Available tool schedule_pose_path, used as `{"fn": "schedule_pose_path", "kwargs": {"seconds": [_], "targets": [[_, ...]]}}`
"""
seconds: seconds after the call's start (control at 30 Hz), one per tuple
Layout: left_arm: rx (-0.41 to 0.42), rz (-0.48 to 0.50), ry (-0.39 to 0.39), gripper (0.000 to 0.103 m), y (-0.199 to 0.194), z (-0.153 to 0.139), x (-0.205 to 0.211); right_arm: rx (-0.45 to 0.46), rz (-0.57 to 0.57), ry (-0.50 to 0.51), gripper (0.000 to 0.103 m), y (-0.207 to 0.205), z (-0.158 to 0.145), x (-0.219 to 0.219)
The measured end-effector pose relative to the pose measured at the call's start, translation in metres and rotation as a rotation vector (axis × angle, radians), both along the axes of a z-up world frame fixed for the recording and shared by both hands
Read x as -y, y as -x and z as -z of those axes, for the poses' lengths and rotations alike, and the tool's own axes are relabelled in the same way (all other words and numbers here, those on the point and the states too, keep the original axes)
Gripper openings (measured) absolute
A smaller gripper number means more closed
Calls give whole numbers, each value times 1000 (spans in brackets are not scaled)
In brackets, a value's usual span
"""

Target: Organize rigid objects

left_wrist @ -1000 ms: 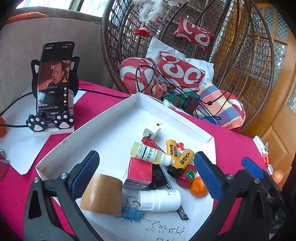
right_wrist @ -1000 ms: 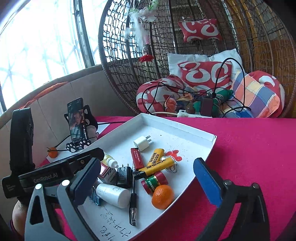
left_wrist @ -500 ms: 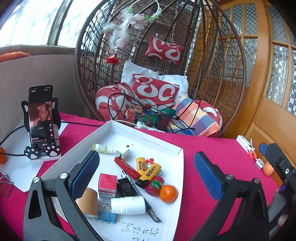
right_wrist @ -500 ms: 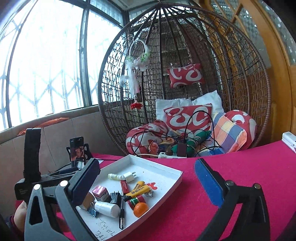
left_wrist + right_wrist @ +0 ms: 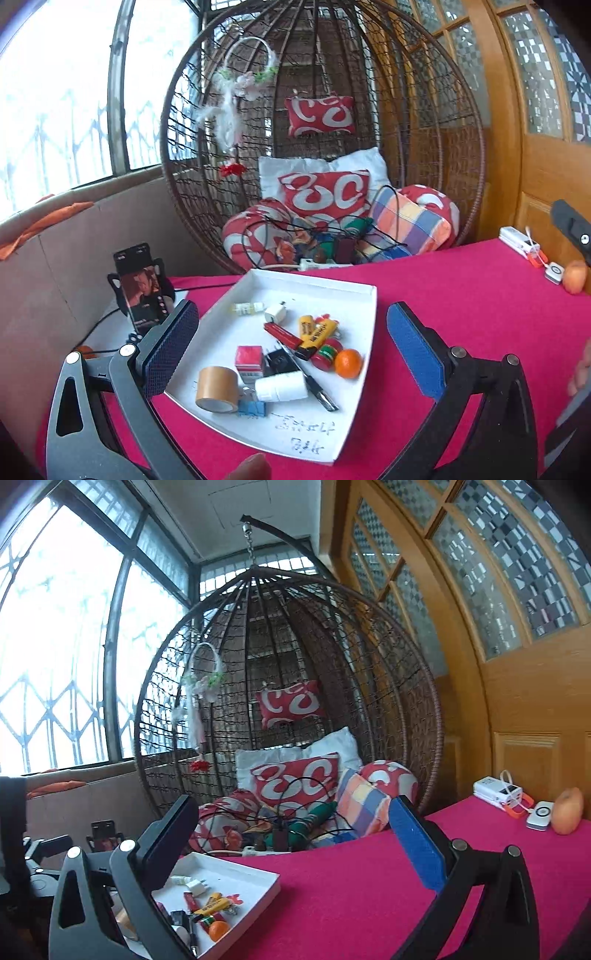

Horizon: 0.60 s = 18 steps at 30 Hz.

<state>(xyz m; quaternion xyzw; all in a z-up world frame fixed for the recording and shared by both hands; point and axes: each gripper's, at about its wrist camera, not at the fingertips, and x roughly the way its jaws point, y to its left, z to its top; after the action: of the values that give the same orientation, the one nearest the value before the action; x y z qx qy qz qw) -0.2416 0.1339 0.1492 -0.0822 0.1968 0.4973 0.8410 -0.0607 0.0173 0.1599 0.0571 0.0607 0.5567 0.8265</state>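
the left gripper [image 5: 291, 354] hangs above the near edge of the white tray [image 5: 351, 295] with its blue-padded fingers [image 5: 413, 354] spread wide apart and nothing between them. the tray sits on the worktop [image 5: 461, 302], which is covered in magenta cloth, and it carries the rigid things: a roll of brown tape [image 5: 217, 388] at the near left corner, a white bottle [image 5: 281, 386] lying on its side just beside it, a small red box [image 5: 250, 359], an orange [image 5: 348, 363], a red lighter [image 5: 282, 335], yellow tubes [image 5: 314, 328] and a white plug [image 5: 275, 313] further back. the right gripper [image 5: 291, 849] is held higher, aimed at the wicker hanging chair [image 5: 288, 686]; its fingers [image 5: 415, 842] are likewise wide apart and empty, and the tray shows low on its left. a phone [image 5: 142, 288] stands on a holder left of the tray.
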Motion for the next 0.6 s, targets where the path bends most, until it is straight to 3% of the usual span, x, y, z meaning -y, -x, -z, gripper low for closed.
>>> {"fn": "schedule_pose_path", "kwargs": {"seconds": [0.13,0.43,0.6], "targets": [[5,36,89,103,-2,7,12,-68,-40,56,103,-10,17,8],[-26,-44,137,103,-5,14,12,-56,-27,77,103,-10,34,25],[-17,-36,166,103,-6,16,14,-71,-38,90,103,-12,35,27]]}}
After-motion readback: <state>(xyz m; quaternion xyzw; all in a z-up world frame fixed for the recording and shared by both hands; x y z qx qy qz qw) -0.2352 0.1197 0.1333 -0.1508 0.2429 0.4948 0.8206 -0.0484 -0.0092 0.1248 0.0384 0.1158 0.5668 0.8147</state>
